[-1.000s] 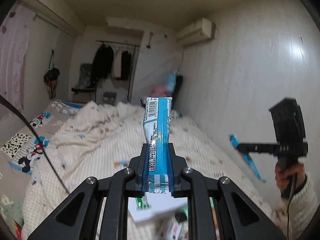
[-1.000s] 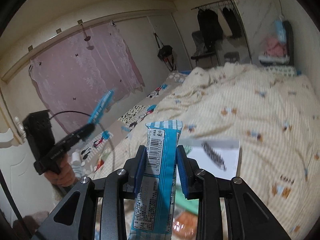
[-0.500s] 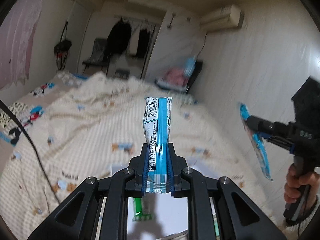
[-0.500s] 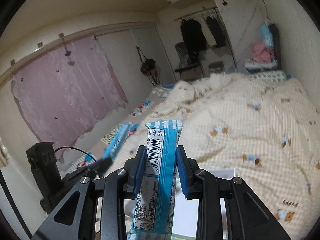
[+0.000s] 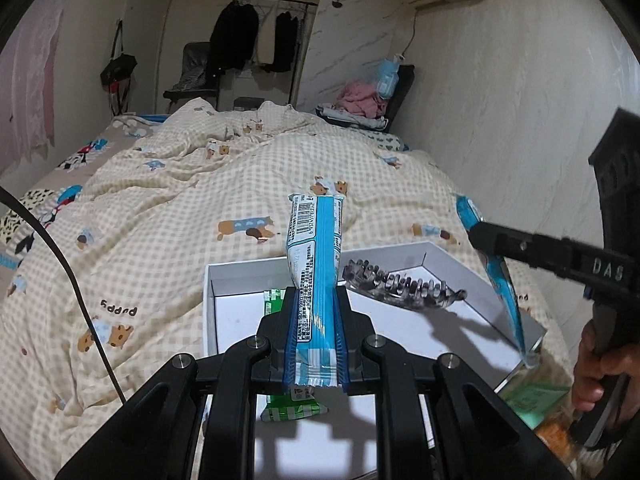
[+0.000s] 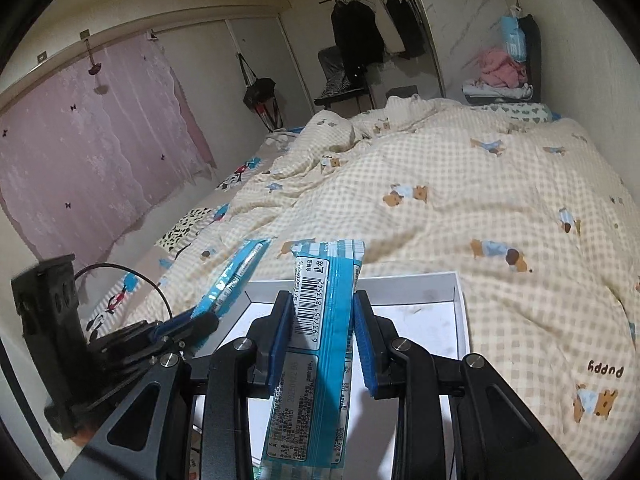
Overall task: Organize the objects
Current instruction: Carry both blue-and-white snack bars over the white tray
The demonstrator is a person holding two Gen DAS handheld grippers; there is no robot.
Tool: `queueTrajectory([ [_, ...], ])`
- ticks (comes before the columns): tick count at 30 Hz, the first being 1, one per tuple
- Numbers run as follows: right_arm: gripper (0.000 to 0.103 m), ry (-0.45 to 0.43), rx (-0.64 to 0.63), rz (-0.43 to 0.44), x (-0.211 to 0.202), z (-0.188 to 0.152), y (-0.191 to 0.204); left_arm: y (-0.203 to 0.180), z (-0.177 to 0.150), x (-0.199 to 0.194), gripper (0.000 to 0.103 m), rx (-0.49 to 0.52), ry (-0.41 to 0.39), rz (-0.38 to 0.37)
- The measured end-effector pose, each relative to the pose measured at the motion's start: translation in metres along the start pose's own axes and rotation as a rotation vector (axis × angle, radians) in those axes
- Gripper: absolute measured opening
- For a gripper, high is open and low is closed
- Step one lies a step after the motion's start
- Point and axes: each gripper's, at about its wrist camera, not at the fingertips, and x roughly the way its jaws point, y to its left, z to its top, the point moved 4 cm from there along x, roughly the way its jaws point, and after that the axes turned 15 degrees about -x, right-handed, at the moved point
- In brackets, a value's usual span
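Observation:
My left gripper (image 5: 316,308) is shut on a blue and white snack packet (image 5: 316,252), held upright above a shallow white box (image 5: 244,276) on the bed. My right gripper (image 6: 322,316) is shut on a second blue snack packet (image 6: 320,332) above the same white box (image 6: 420,282). In the left wrist view the right gripper (image 5: 476,232) comes in from the right with its packet (image 5: 496,280) over the box's right side. In the box lie a clear hair claw clip (image 5: 400,286) and a green and white packet (image 5: 292,406). The left gripper (image 6: 200,320) shows at the left of the right wrist view.
The box sits on a cream checked duvet (image 5: 168,220) with puppy prints. Green and orange packets (image 5: 536,400) lie beside the box's near right corner. A white wall (image 5: 520,100) runs along the right; a pink curtain (image 6: 88,152) hangs at the left. A clothes rack (image 5: 256,32) stands at the far end.
Both grippers have tilted down and moved in over the white box, each still holding its packet. The hair clip and the box's inside have come into view.

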Motion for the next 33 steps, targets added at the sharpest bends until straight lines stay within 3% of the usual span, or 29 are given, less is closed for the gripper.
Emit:
queueTrajectory([
  [4,0.032,0.026,-0.002,-0.018,0.006,-0.002,-0.004,-0.002,-0.004,0.002,0.018,0.014,0.008,0.01],
  [20,0.032,0.216,-0.055,-0.231,0.024,-0.021,-0.021,-0.004,-0.02,0.023,0.018,0.048,0.101,0.06],
  [33,0.032,0.321,-0.084,-0.28,0.037,-0.039,-0.031,-0.001,-0.024,0.029,0.018,0.052,0.126,0.074],
])
